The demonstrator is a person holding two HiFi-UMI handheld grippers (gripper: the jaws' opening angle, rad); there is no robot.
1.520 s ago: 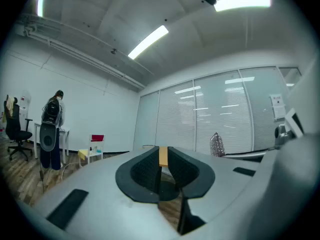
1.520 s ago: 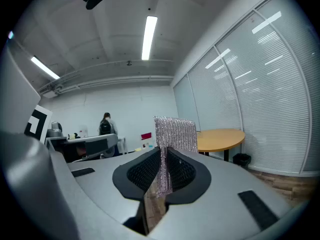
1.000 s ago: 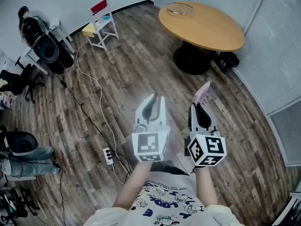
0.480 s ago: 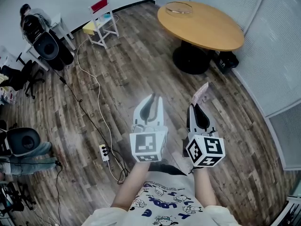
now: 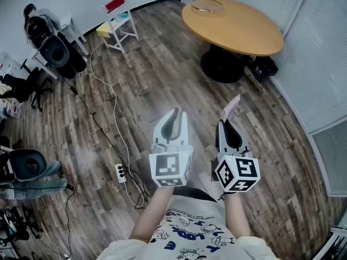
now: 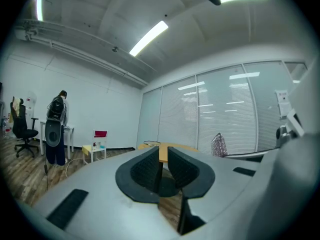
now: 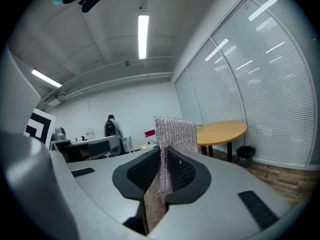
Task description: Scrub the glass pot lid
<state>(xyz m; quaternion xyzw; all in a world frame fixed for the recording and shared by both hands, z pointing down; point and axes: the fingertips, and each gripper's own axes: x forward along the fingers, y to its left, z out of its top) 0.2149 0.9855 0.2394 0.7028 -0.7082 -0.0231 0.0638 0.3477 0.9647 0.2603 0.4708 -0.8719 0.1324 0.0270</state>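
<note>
The glass pot lid [image 5: 207,5] lies on the far edge of a round wooden table [image 5: 244,34], well ahead of both grippers. I hold both grippers side by side at waist height over the wood floor. My left gripper [image 5: 173,112] is shut, with only a thin slit between its pads and nothing in it. My right gripper [image 5: 225,122] is shut on a silver mesh scrub pad [image 5: 232,106], which sticks up past the fingertips. In the right gripper view the scrub pad [image 7: 175,134] stands pinched between the black pads, with the table [image 7: 222,130] beyond. The left gripper view shows the table [image 6: 177,147] far off.
A white chair with a red back [image 5: 119,20] stands at the far left. A white cable [image 5: 111,107] runs across the floor to a power strip [image 5: 122,174]. A person with a backpack [image 5: 46,31] stands at a desk. A black bin [image 5: 264,68] sits by the table's base.
Both grippers keep the same pose and the same grip. Only the view has shifted a little across the floor.
</note>
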